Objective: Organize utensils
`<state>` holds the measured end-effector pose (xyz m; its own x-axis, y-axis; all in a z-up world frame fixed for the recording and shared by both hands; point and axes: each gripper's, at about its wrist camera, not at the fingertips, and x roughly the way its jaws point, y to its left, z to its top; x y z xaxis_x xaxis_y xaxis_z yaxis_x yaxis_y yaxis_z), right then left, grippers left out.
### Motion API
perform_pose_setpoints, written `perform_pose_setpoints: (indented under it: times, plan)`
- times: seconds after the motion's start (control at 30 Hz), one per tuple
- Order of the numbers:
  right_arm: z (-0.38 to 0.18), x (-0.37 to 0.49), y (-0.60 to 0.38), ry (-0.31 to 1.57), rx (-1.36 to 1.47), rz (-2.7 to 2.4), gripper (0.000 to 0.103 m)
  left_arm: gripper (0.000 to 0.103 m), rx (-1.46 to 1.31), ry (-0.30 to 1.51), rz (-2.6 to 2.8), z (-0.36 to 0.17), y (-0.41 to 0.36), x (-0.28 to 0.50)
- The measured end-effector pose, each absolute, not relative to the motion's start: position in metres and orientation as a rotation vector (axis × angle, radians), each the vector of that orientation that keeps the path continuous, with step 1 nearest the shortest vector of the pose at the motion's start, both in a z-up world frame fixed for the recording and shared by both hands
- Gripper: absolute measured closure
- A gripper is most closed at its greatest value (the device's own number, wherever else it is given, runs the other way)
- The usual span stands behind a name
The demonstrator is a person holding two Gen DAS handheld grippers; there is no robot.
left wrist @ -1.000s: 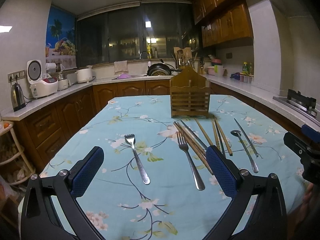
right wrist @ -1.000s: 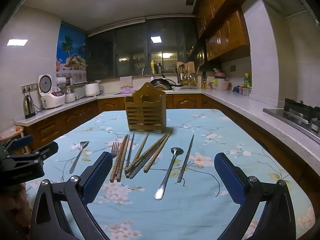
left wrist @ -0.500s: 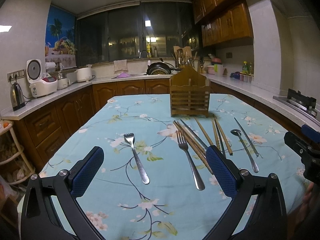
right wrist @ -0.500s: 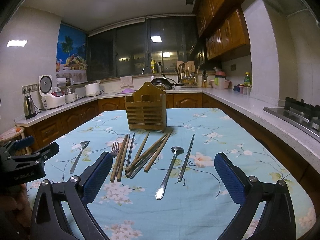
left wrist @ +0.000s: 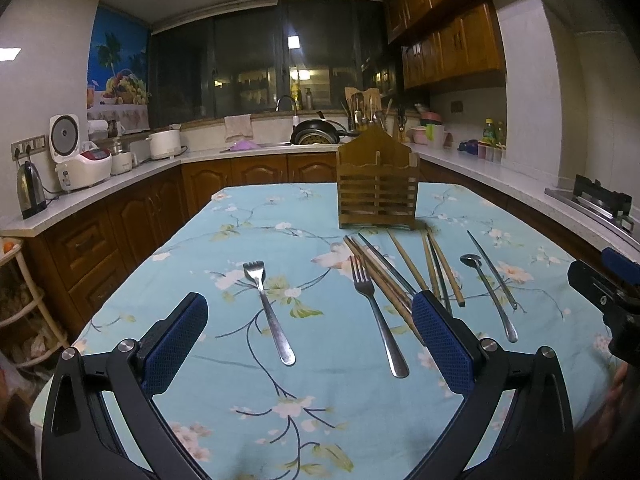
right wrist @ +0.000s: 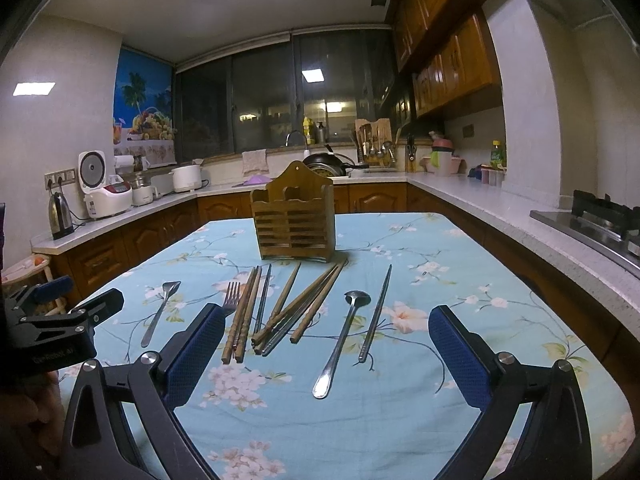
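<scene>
Left gripper [left wrist: 306, 344]: I read its jaws as spread wide, nothing between them, held above the near edge of the table.
Right gripper [right wrist: 326, 354]: likewise spread wide and empty, above the near edge to the right of the left one.
Directly ahead of left gripper: a lone fork [left wrist: 269, 310] lies flat between the line of its fingers, handle toward me, well apart from the rest.
Ahead and right of left gripper: a second fork [left wrist: 378, 320] touches the edge of the wooden chopsticks [left wrist: 384, 280].
Directly ahead of right gripper: a long-handled spoon [right wrist: 340, 340] and a single metal chopstick [right wrist: 376, 312] lie side by side, handles toward me.
Ahead and left of right gripper: the chopstick pile, wooden with a few metal ones mixed in, fanned and overlapping.
Beyond the utensils: the wooden slatted holder [right wrist: 294, 222] stands upright near the far middle of the tablecloth [right wrist: 440, 264]; I see nothing standing in its two compartments.
Done: nothing, in my judgement; every piece I can see lies loose on the cloth.
Left: both forks, the spoon and all chopsticks remain to be lifted and stood in the holder.
First pick, my judgement: the lone fork or the spoon, both lying clear of the pile.
</scene>
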<state>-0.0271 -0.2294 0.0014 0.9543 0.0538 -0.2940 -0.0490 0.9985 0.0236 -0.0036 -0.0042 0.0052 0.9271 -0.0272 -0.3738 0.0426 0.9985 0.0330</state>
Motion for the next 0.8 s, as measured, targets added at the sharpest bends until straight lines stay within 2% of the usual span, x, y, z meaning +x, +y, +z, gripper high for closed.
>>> perform_pose_setpoints:
  times: [0.37, 0.8]
  plan:
    - [0.001, -0.022, -0.223, 0.371, 0.022, 0.085, 0.000, 0.000, 0.014, 0.467, -0.055, -0.003, -0.001, 0.015]
    - [0.007, 0.039, -0.238, 0.571, 0.081, 0.172, 0.001, 0.000, -0.074, 0.737, -0.189, 0.001, 0.002, 0.105]
